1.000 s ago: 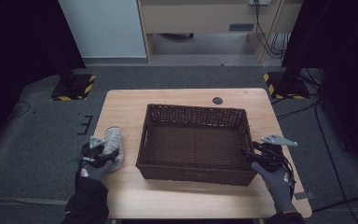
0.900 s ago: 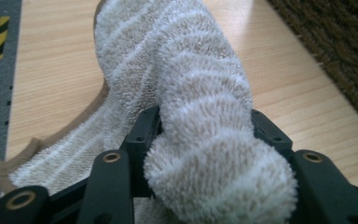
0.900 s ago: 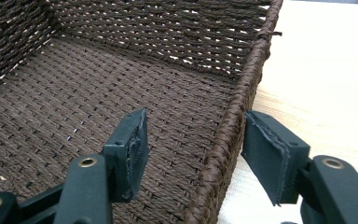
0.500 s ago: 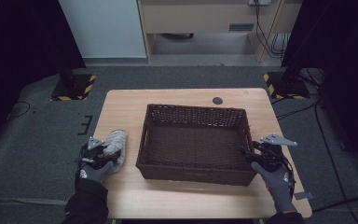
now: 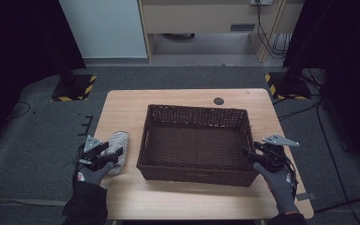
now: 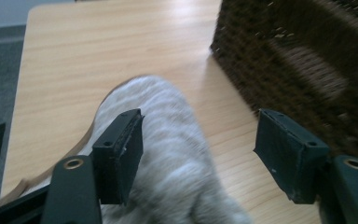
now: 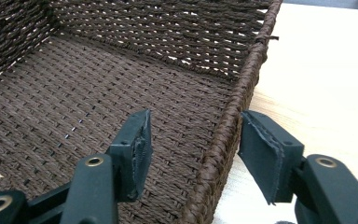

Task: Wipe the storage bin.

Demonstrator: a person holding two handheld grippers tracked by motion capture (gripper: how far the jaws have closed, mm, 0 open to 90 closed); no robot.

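A grey fluffy cloth lies on the wooden table, just left of a dark brown wicker basket. My left gripper hovers over the cloth's near end. In the left gripper view the left gripper has just been opening; the cloth lies below and between the jaws, and neither pad presses it. My right gripper straddles the basket's right wall. In the right gripper view the right gripper has just been closing, with the basket's rim between the pads, unclamped.
The basket's inside holds nothing. A small black round disc lies on the table behind the basket. Bare wood runs along the near edge and right of the basket. Dark floor surrounds the table.
My left gripper has opened off the grey cloth and lifted a little; the cloth stays beside the basket. The right hand stays at the basket's wall.
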